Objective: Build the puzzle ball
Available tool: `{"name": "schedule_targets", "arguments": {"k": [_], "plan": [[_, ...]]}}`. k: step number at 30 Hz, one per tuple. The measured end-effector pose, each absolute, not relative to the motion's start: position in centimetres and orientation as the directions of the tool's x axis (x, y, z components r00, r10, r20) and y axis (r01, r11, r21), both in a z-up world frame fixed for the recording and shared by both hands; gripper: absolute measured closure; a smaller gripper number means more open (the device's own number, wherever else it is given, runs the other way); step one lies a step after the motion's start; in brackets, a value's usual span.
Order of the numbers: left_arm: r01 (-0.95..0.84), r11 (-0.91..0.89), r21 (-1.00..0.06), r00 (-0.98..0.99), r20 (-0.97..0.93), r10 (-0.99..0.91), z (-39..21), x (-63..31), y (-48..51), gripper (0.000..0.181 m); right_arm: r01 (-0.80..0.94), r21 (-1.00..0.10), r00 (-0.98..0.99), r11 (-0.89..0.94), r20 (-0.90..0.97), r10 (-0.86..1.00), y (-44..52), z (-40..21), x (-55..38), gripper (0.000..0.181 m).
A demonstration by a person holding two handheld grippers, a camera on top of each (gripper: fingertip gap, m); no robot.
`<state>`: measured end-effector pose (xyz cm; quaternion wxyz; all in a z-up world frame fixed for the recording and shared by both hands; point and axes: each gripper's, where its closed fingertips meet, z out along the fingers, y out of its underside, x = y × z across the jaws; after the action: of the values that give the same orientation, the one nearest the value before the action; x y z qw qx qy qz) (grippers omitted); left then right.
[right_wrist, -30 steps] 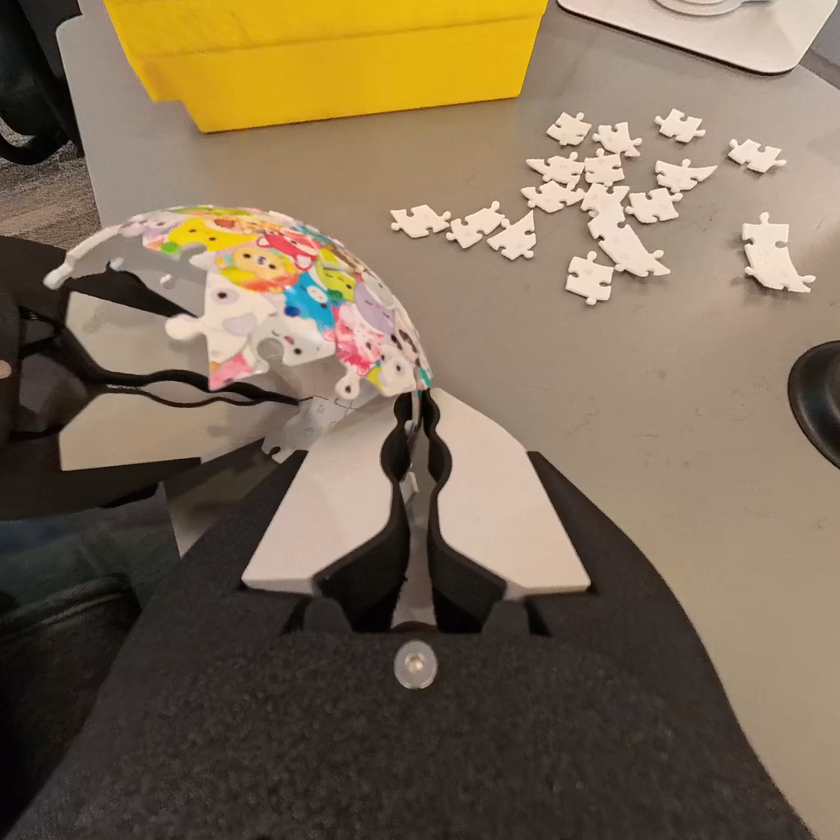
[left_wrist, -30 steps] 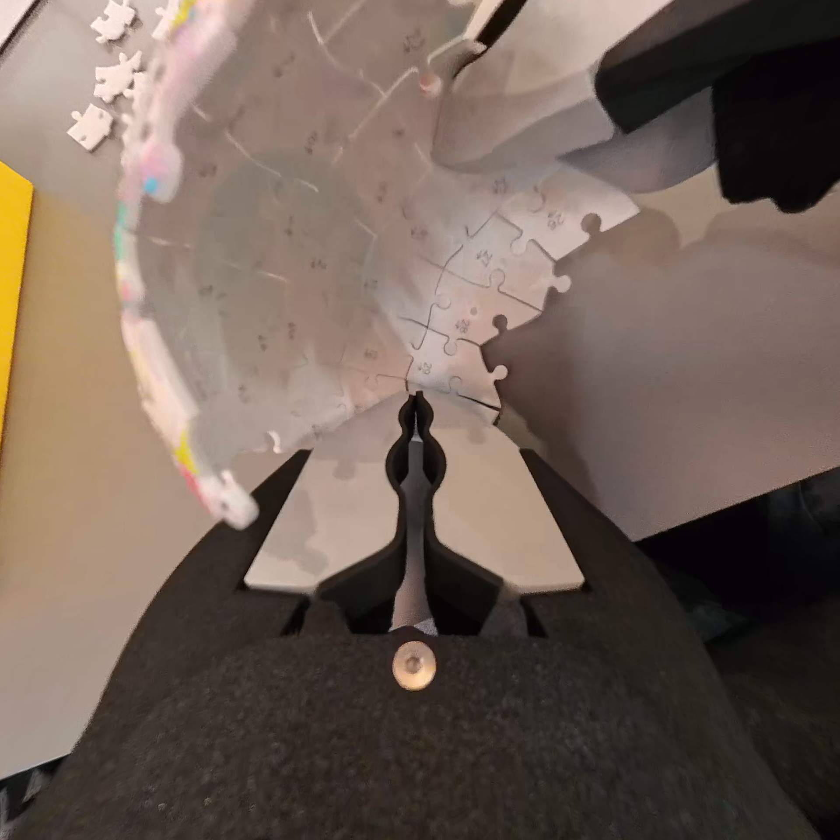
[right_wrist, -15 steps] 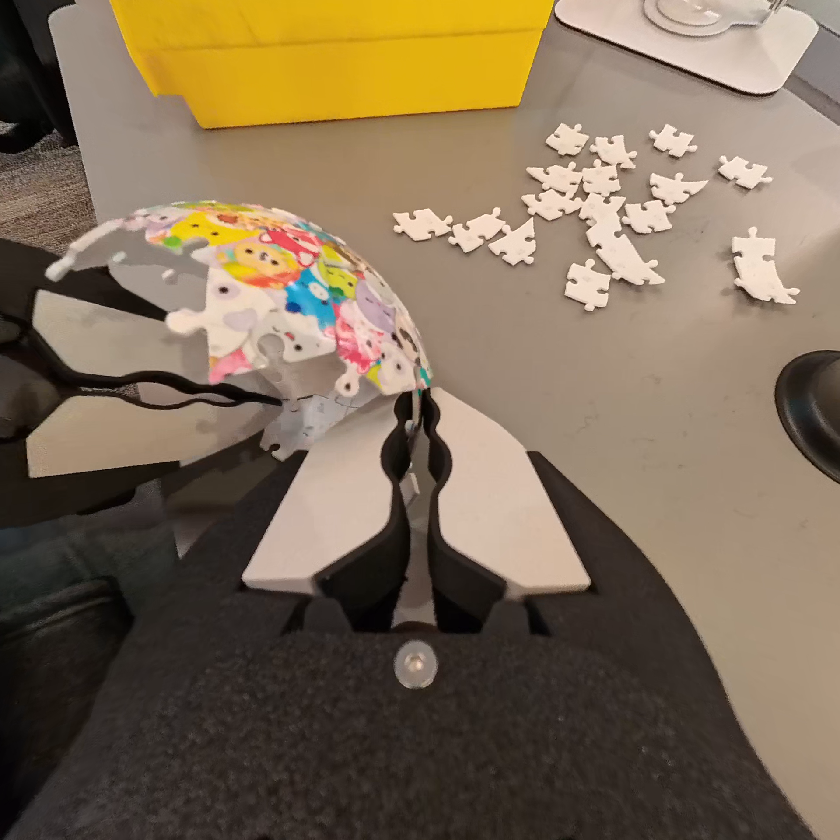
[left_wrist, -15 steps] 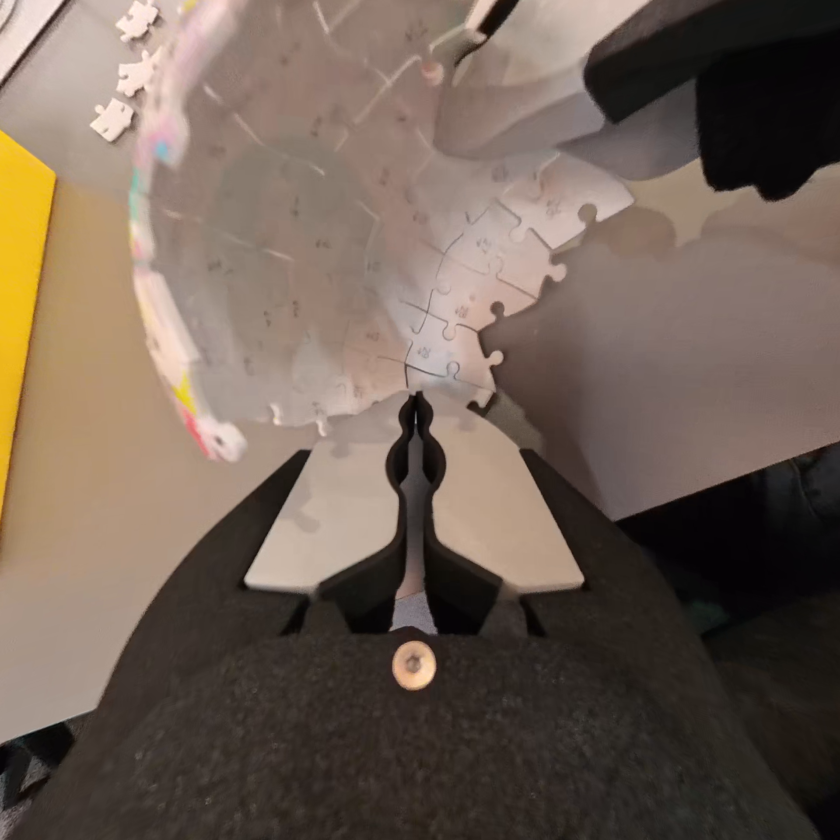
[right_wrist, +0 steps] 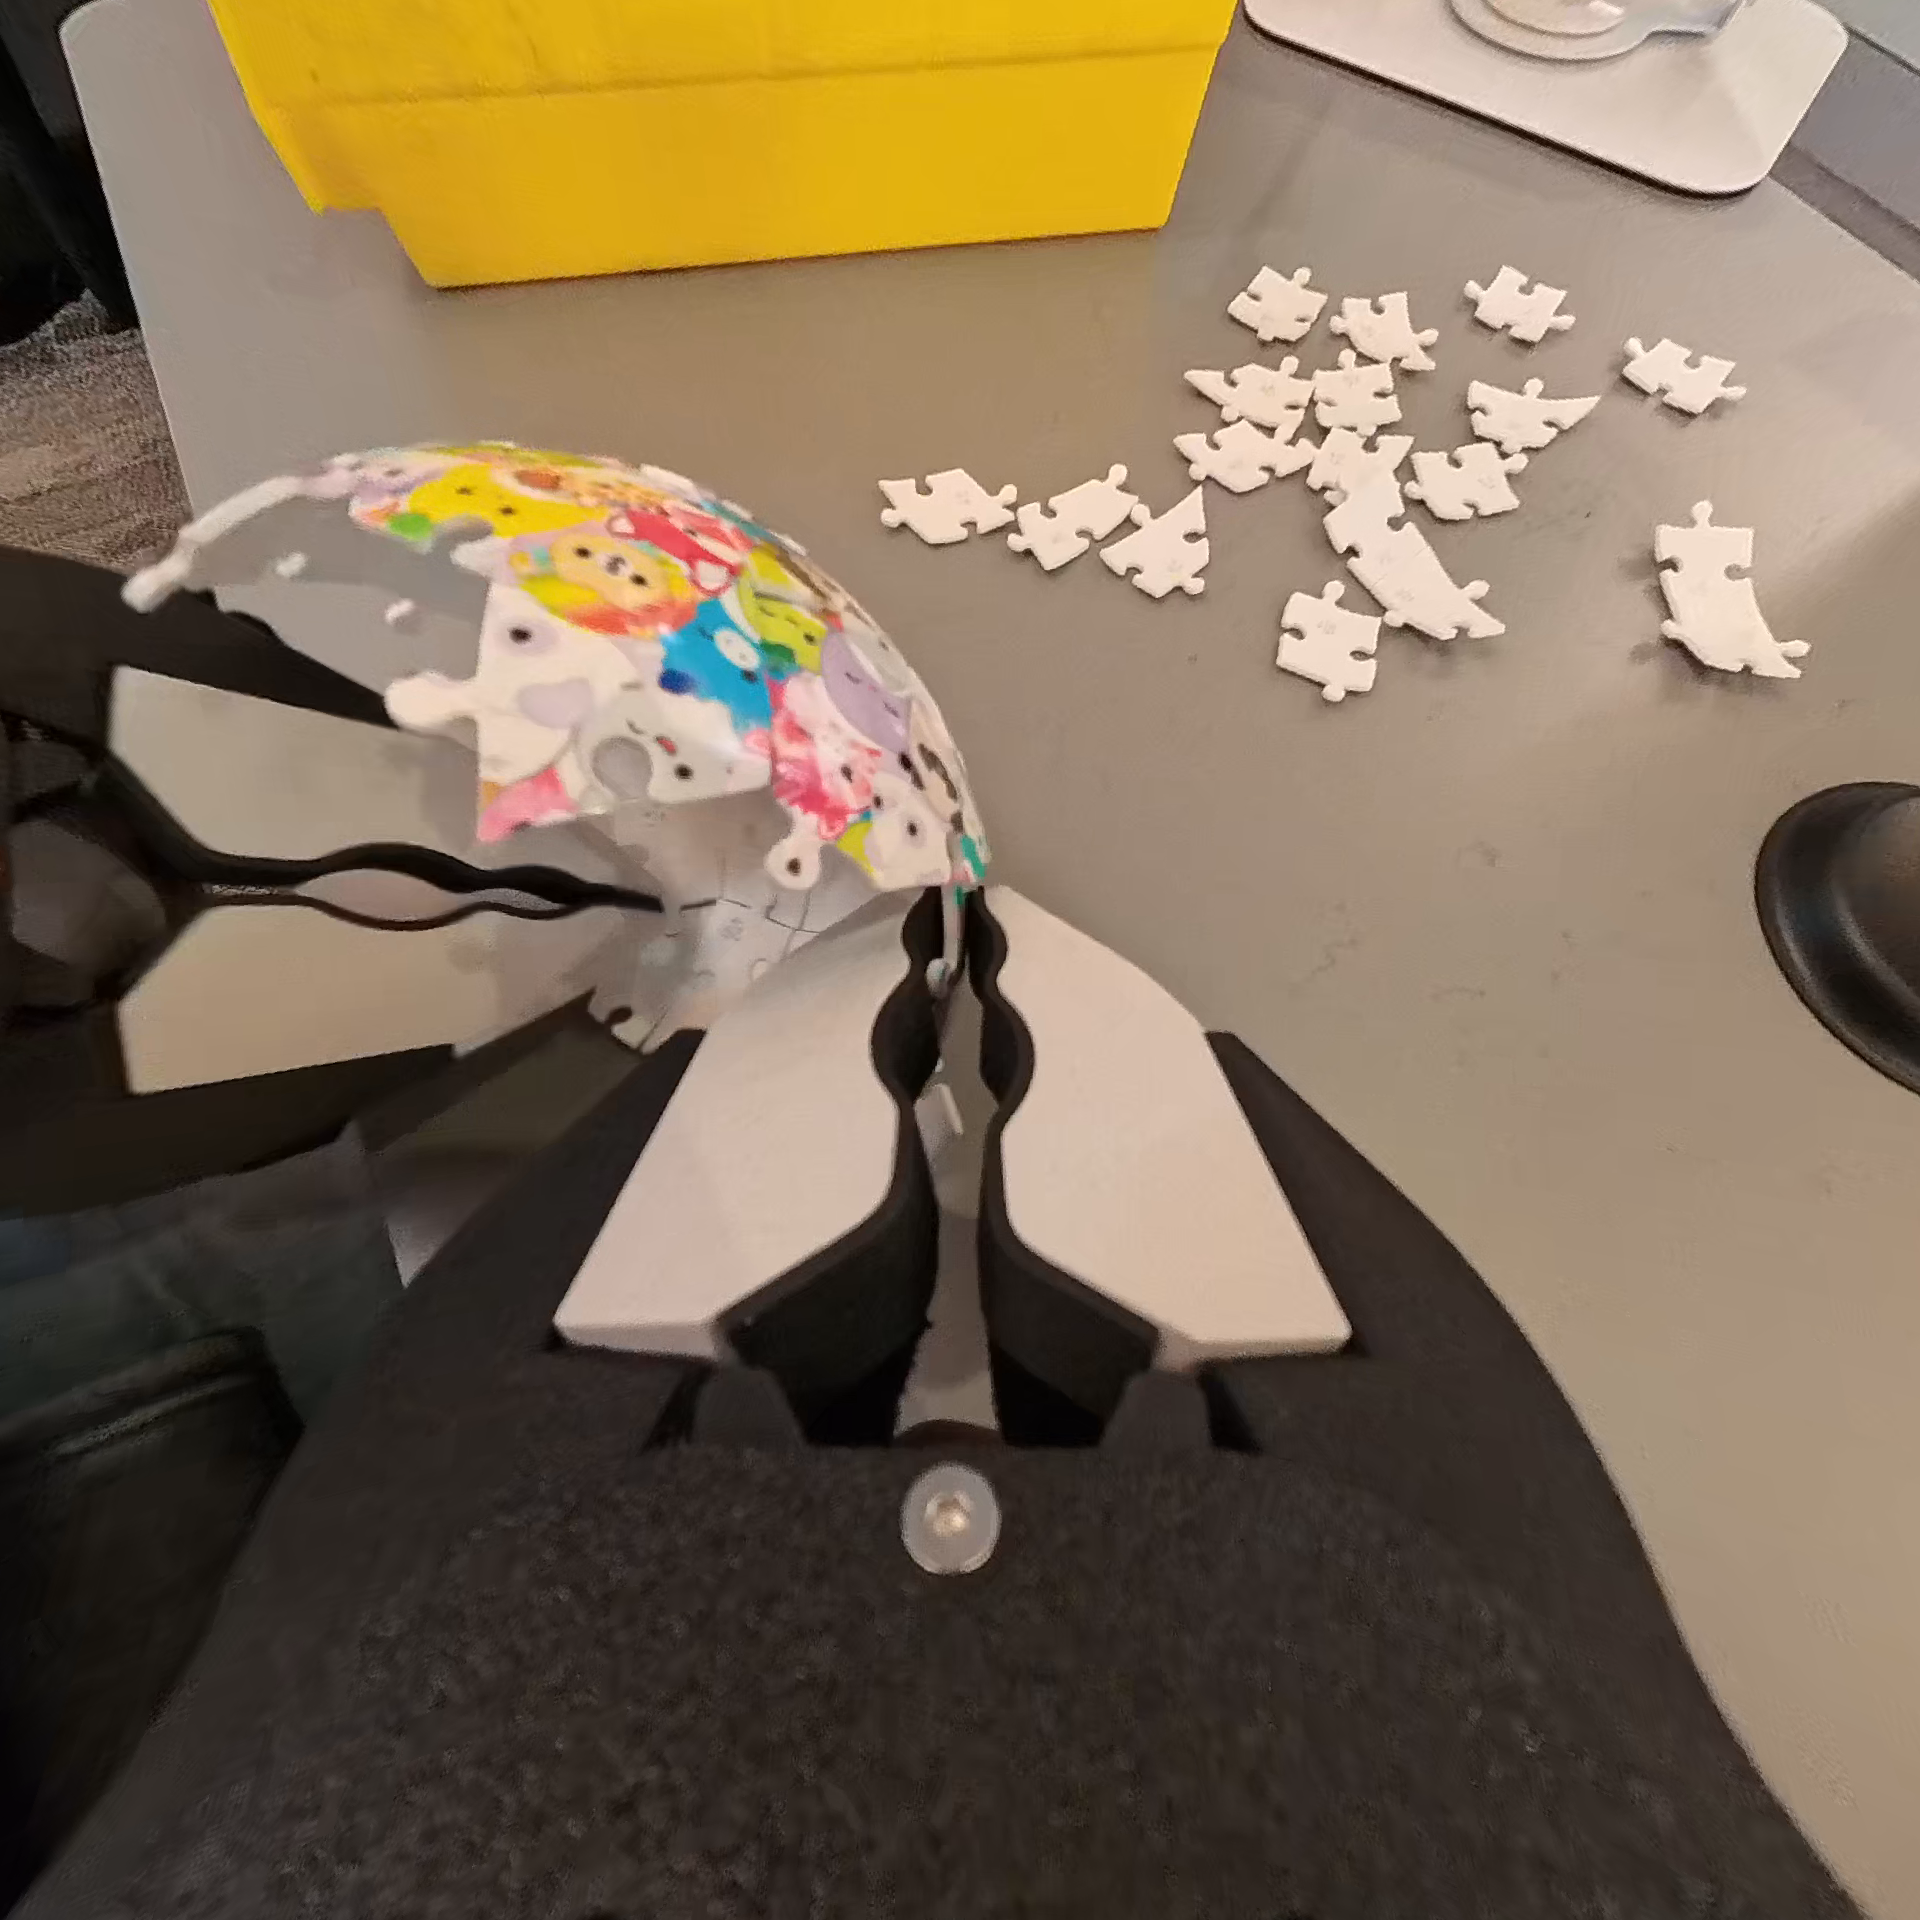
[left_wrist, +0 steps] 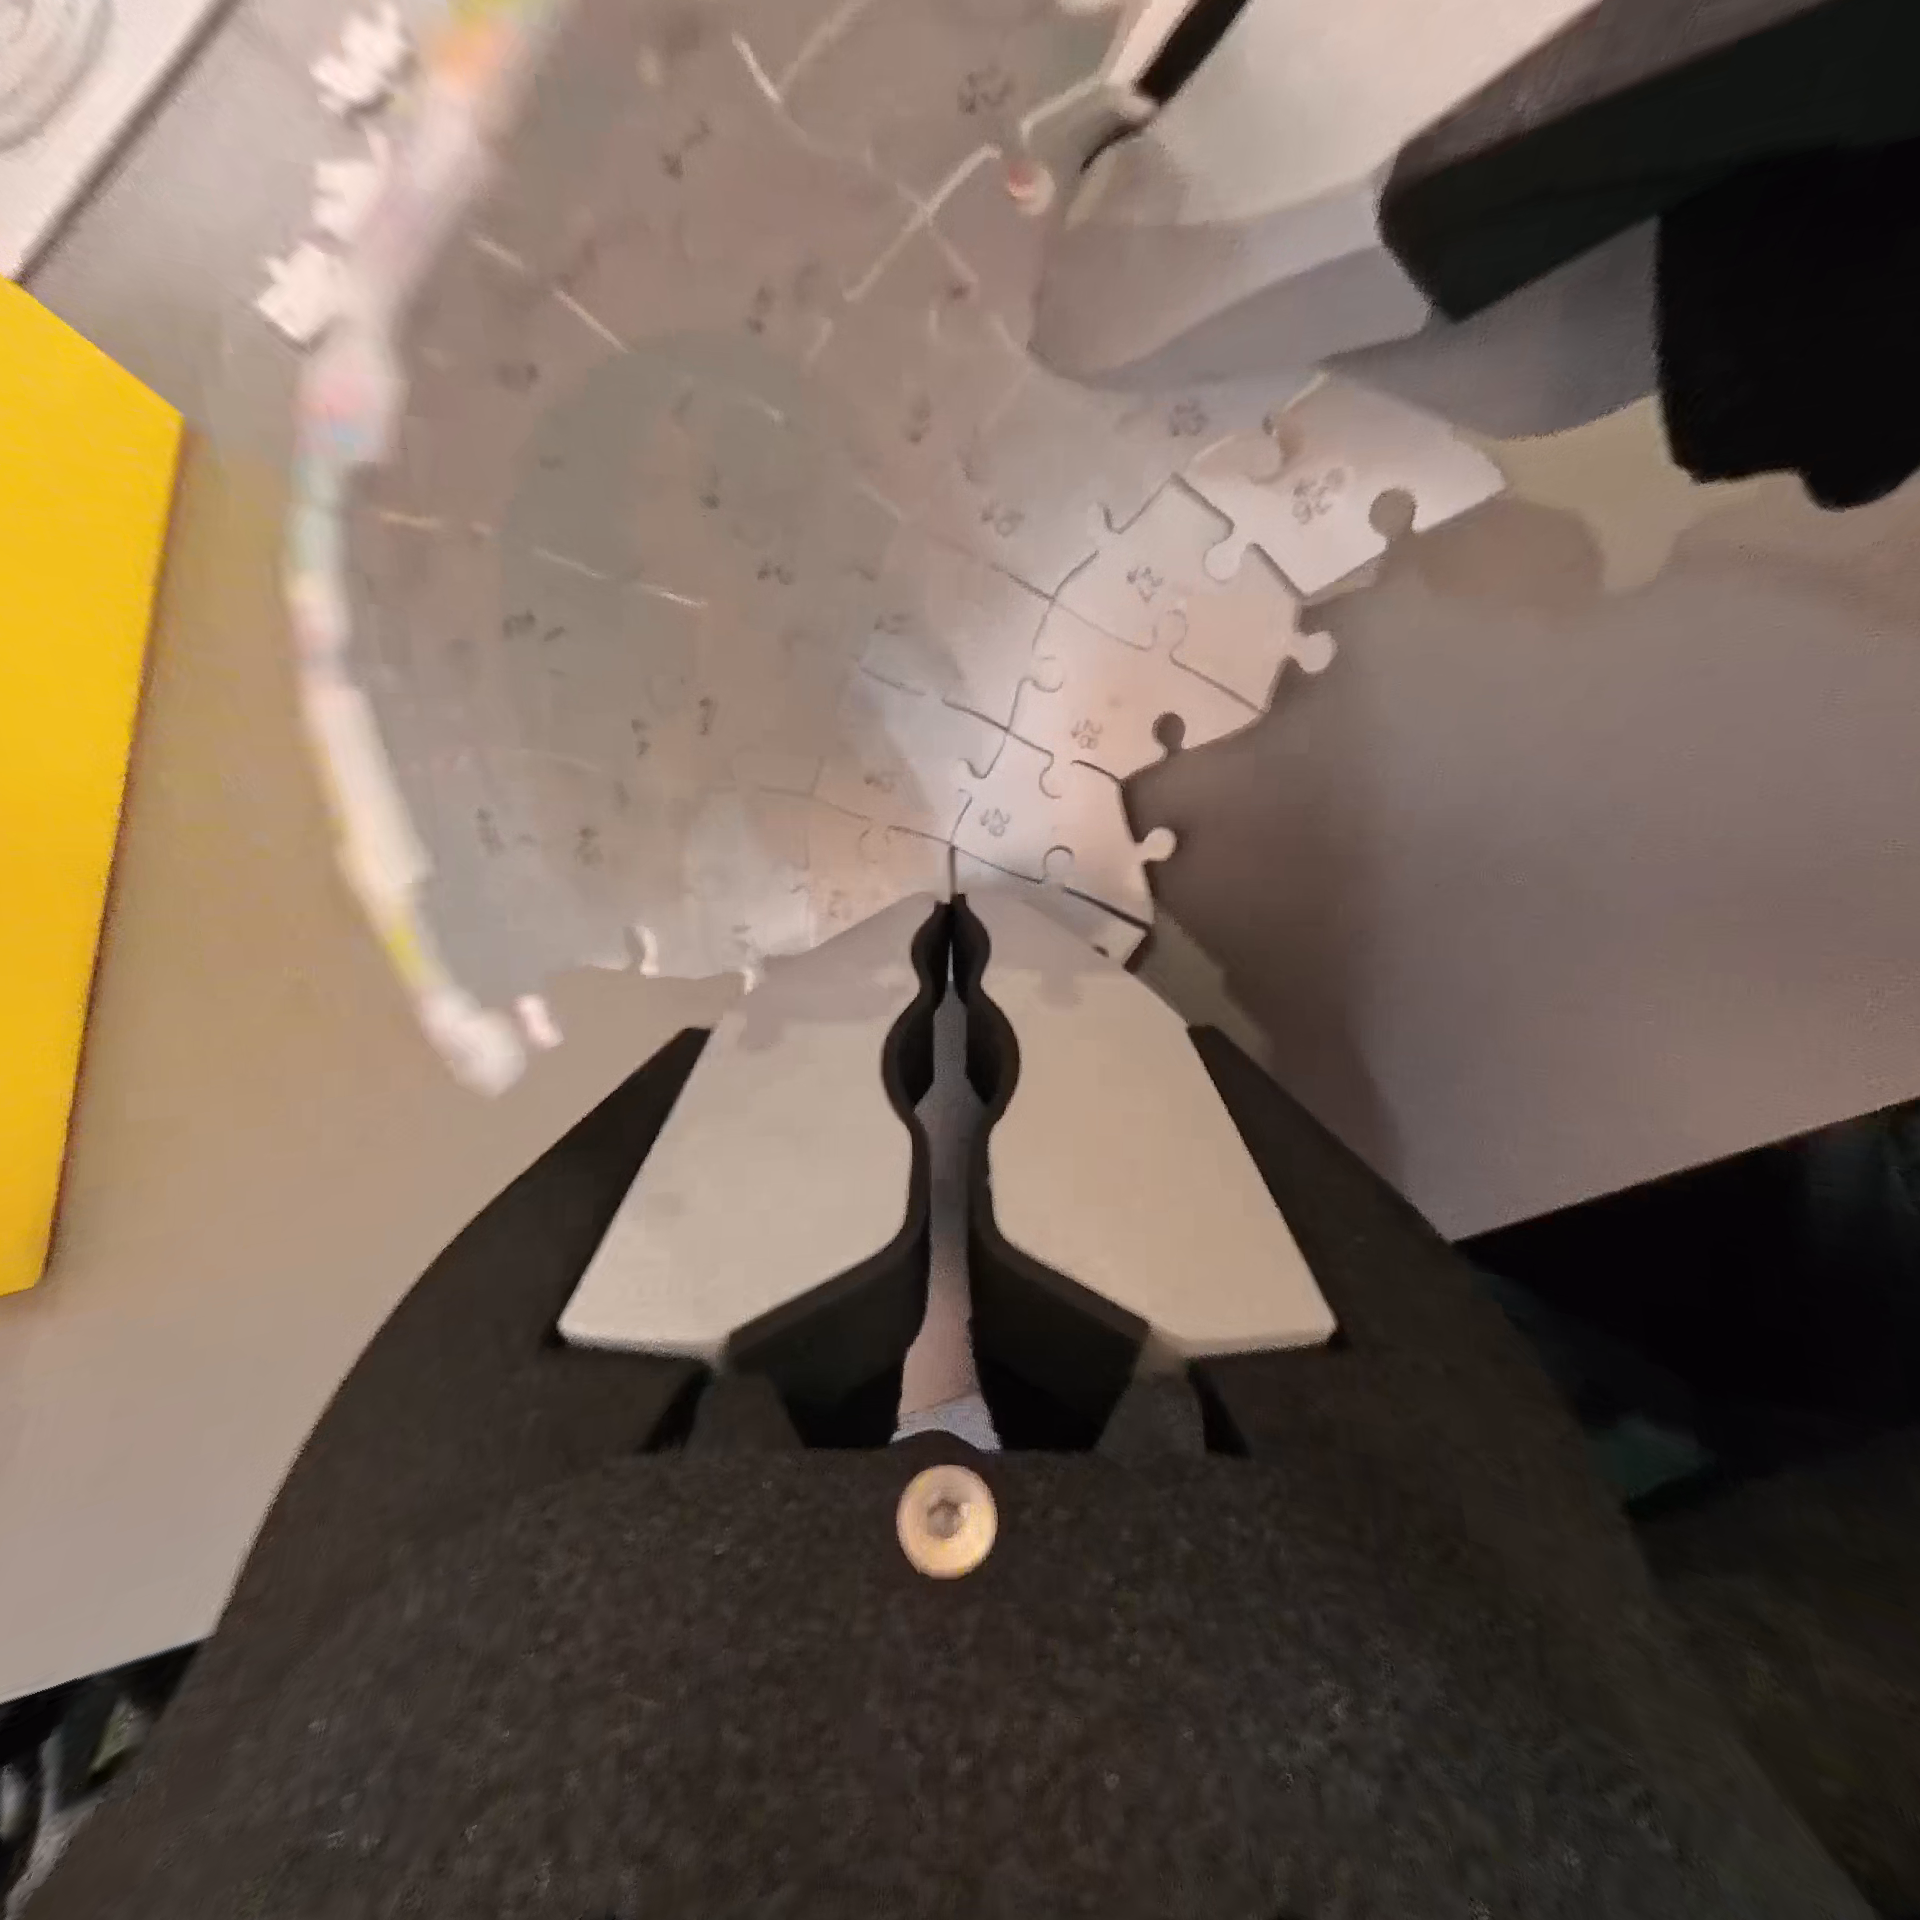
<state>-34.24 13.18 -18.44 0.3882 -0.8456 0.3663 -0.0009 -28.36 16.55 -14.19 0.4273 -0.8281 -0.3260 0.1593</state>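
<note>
The left gripper (right_wrist: 644, 902) came in from the left, its fingers pinching the lower edge of the half-built ball (right_wrist: 675, 644). The ball was held above the table's (right_wrist: 1143, 779) near-left corner, colourful side up, its grey inner side (left_wrist: 727, 582) facing the left wrist camera. The right gripper (right_wrist: 954, 904) pinched the ball's right rim, fingers pressed on it. A yellow bin (right_wrist: 727, 135) stood behind. Loose white pieces (right_wrist: 1351, 468) lay scattered face down to the right, well apart from the ball. A black round thing (right_wrist: 1849, 935) sat at the right edge.
</note>
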Motion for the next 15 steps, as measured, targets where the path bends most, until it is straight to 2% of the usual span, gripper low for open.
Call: {"name": "schedule_targets", "arguments": {"k": [7,15], "plan": [[-0.588,-0.417,-0.693,0.721,-0.214,-0.659,-18.0,-34.2,11.2,0.181,0.389,-0.810,0.746,-0.440,-0.002,0.665,16.8,-14.6,-28.0,0.178],[-0.619,-0.434,-0.655,0.702,-0.214,-0.679,-19.2,-33.6,11.2,0.181,0.405,-0.812,0.738,-0.421,0.017,0.675,16.5,-14.3,-28.4,0.178]]}}
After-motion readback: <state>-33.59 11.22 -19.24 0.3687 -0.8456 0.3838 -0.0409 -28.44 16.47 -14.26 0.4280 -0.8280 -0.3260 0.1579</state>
